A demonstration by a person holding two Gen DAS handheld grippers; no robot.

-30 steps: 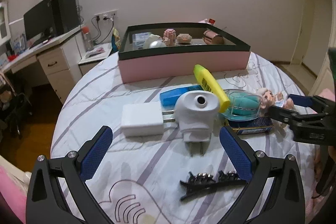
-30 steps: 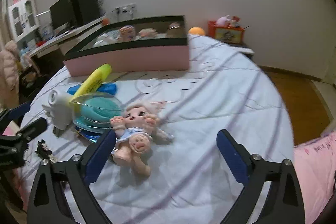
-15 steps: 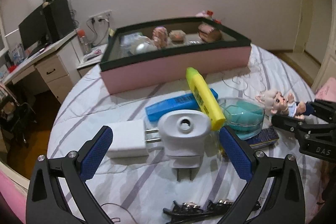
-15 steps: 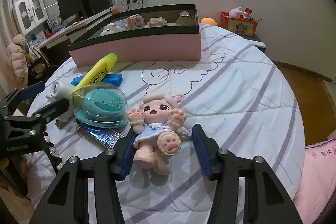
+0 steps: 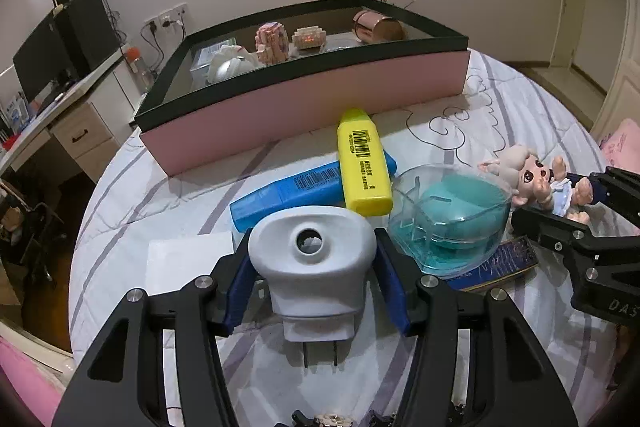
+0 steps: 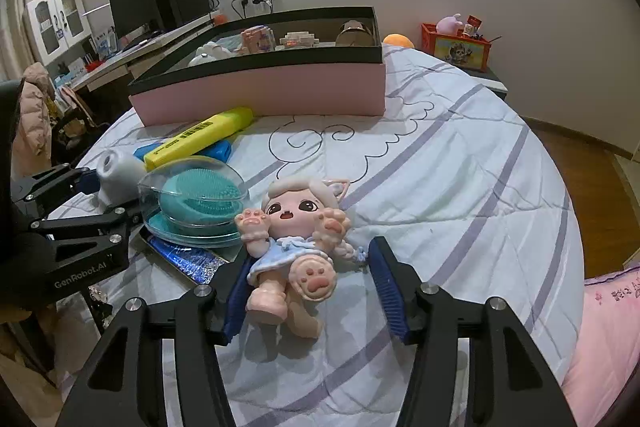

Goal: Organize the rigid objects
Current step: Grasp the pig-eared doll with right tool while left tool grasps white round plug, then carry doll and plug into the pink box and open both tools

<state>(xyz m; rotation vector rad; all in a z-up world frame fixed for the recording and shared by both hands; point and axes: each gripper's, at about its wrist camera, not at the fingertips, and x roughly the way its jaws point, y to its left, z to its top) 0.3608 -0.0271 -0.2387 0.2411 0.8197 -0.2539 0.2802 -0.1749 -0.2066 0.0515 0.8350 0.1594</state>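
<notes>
The left gripper (image 5: 313, 283) is closed around a smooth white plastic plug adapter (image 5: 314, 261), its blue ribbed pads pressed on both sides. The right gripper (image 6: 308, 287) is half closed around a glossy doll (image 6: 296, 239); only its left pad is seen touching. Both things lie on the striped quilted bed (image 6: 460, 187), near the pink box (image 5: 320, 99).

Two close wrist views facing the pink box (image 5: 304, 107) (shared)
</notes>
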